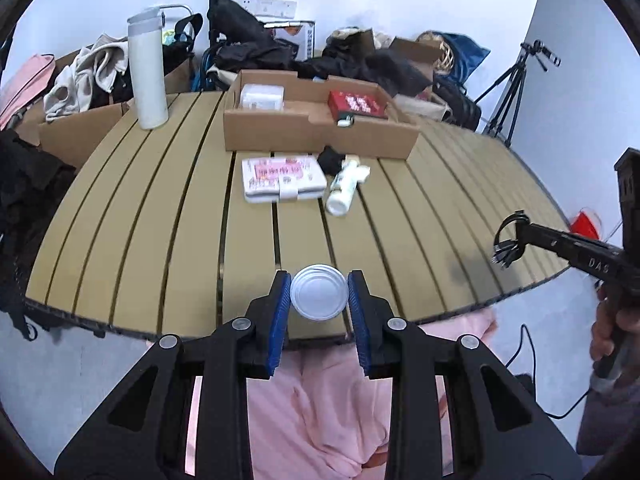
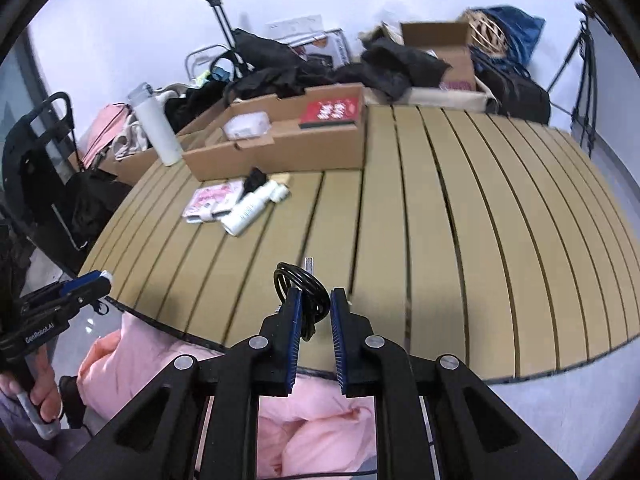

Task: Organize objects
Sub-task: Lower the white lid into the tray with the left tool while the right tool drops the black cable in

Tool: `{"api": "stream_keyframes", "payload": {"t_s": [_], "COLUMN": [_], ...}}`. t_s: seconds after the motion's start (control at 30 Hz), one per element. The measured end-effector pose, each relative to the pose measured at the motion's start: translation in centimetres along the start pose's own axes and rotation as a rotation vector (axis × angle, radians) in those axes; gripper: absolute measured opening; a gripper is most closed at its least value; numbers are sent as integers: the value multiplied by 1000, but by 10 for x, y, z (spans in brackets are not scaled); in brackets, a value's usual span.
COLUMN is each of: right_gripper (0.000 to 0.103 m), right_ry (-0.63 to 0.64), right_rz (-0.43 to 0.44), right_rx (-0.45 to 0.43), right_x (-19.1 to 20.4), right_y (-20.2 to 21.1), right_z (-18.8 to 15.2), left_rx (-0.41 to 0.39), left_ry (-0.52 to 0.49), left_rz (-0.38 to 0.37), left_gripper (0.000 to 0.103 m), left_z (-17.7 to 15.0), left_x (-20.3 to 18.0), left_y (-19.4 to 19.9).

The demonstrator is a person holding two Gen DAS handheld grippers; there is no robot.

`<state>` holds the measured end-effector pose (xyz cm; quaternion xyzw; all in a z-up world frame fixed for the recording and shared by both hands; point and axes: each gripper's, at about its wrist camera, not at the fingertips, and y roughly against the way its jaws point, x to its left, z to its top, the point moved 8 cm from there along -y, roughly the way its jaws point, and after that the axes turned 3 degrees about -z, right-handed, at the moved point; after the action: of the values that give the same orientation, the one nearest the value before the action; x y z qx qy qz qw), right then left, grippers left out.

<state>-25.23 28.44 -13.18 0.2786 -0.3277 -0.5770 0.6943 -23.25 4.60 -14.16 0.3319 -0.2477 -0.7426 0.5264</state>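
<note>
My left gripper (image 1: pixel 319 294) is shut on a round silver tin (image 1: pixel 318 292), held above the near edge of the slatted table (image 1: pixel 160 220). My right gripper (image 2: pixel 314 306) is shut on a coiled black cable (image 2: pixel 298 284) with a metal plug, also over the near edge; it shows at the right of the left wrist view (image 1: pixel 508 242). Further back lie a pink-and-white case (image 1: pixel 280 178), a white bottle (image 1: pixel 342 188) and a small black object (image 1: pixel 330 158). Behind them stands an open cardboard box (image 1: pixel 312 136) holding a white item (image 1: pixel 262 98) and a red box (image 1: pixel 356 104).
A tall white flask (image 1: pixel 146 72) stands at the table's back left. Clothes, bags and cardboard boxes pile up behind the table. A tripod (image 1: pixel 516 80) stands at the right. Pink fabric (image 1: pixel 320 400) lies below the table's near edge.
</note>
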Motion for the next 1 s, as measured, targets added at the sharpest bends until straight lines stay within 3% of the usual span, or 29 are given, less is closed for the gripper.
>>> {"api": "stream_keyframes", "payload": {"t_s": [0.17, 0.3, 0.43, 0.53, 0.67, 0.8, 0.9, 0.97, 1.0], "right_gripper": [16, 16, 16, 16, 16, 16, 17, 24, 34], "right_ry": [57, 91, 117, 101, 72, 49, 34, 67, 66], "right_rz": [69, 93, 115, 134, 114, 116, 119, 100, 94], "right_rx": [-50, -76, -65, -5, 119, 230, 262, 287, 291], "right_x": [22, 28, 36, 43, 52, 69, 82, 88, 88], "right_y": [2, -17, -64, -125, -221, -303, -340, -352, -354], "right_z": [44, 106, 188, 239, 272, 281, 287, 287, 285], "left_rx": [-36, -51, -5, 71, 243, 302, 330, 353, 351], "left_ry": [-30, -77, -79, -58, 7, -10, -28, 2, 14], "left_rz": [-25, 21, -21, -50, 10, 97, 145, 151, 136], "left_gripper": [25, 25, 25, 25, 25, 26, 29, 37, 40], "left_z": [64, 146, 209, 248, 259, 258, 256, 252, 251], "left_x": [14, 32, 42, 52, 80, 104, 116, 124, 125], "left_y": [10, -11, -58, -118, -210, -270, -288, -285, -281]}}
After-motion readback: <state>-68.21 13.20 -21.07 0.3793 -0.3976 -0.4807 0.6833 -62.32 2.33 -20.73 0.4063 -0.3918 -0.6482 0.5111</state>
